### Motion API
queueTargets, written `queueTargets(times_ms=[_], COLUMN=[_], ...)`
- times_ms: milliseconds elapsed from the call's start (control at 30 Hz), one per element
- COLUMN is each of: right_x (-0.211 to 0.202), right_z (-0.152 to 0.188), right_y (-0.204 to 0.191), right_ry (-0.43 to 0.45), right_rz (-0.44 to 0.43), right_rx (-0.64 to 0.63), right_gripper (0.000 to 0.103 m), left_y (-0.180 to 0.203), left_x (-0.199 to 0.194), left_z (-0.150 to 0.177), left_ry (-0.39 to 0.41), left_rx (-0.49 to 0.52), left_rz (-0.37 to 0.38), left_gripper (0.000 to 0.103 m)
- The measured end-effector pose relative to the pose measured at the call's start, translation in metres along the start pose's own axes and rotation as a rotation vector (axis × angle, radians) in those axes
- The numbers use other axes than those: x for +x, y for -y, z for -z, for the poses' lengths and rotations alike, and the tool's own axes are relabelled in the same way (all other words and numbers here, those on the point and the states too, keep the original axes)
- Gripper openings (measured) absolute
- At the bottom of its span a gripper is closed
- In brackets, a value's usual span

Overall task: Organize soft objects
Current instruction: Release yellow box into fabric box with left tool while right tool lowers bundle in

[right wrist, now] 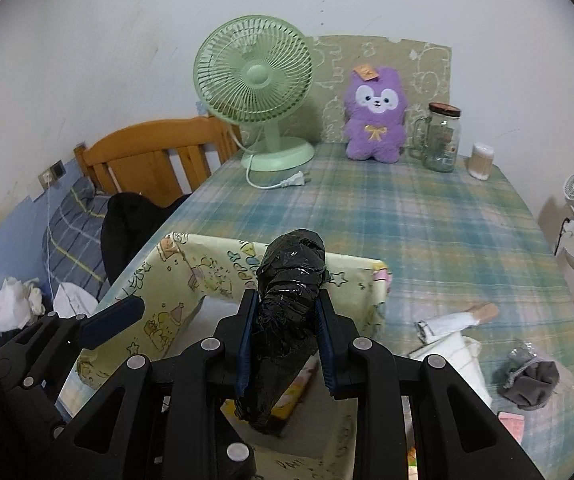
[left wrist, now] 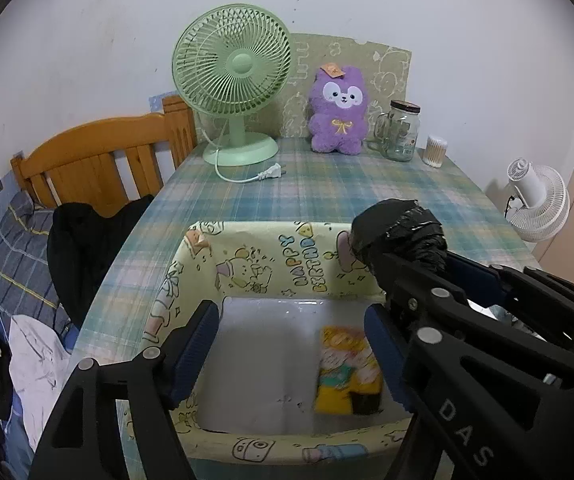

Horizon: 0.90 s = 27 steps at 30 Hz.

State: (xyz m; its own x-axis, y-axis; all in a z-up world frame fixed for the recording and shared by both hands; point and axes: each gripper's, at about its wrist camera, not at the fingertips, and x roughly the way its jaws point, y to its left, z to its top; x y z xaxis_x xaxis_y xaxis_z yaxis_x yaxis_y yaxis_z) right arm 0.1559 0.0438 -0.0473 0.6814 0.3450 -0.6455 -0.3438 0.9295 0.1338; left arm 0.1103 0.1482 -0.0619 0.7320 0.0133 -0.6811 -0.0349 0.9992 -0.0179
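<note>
Box [left wrist: 191, 272] mouth open above (yellow packet [left wrist: 347, 372] seemingly inside, right).

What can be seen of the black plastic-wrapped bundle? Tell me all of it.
The crinkly black plastic-wrapped bundle is an elongated roll of glossy, wrinkled film, like a rolled bin bag. The right gripper is shut on its middle, blue-padded fingers pressing both sides. It points away from the camera, its rounded far end over the rim of the yellow cartoon-printed storage box. Its near end tapers below the fingers. Nothing else touches it.
</note>
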Motion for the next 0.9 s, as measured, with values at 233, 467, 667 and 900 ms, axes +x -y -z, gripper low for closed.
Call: queueTargets(times_ms=[233,467,667,900], right_x=[0.016,0.011,0.003,-0.012], right_z=[0.002,0.003,0.000,0.000], right_y=[-0.002,-0.003,0.000,0.006], right_ry=[-0.055,-0.019,-0.009,0.026], right_rz=[-0.034,-0.012,0.004,0.012], right_rx=[0.011,0.005,-0.009,-0.007], right_gripper=[0.039,0.089,0.093,0.096], left_y=[-0.006,-0.010,-0.006,0.004], left_x=[0.007,0.011,0.005,-0.010], left_z=[0.003,0.003,0.002,0.002], left_ry=[-0.025,-0.044,-0.026,0.018], left_rx=[-0.007,-0.025,-0.035,-0.041], left_rz=[-0.012,0.005,0.003,-0.005], left_gripper=[0.079,0.079,0.080,0.087])
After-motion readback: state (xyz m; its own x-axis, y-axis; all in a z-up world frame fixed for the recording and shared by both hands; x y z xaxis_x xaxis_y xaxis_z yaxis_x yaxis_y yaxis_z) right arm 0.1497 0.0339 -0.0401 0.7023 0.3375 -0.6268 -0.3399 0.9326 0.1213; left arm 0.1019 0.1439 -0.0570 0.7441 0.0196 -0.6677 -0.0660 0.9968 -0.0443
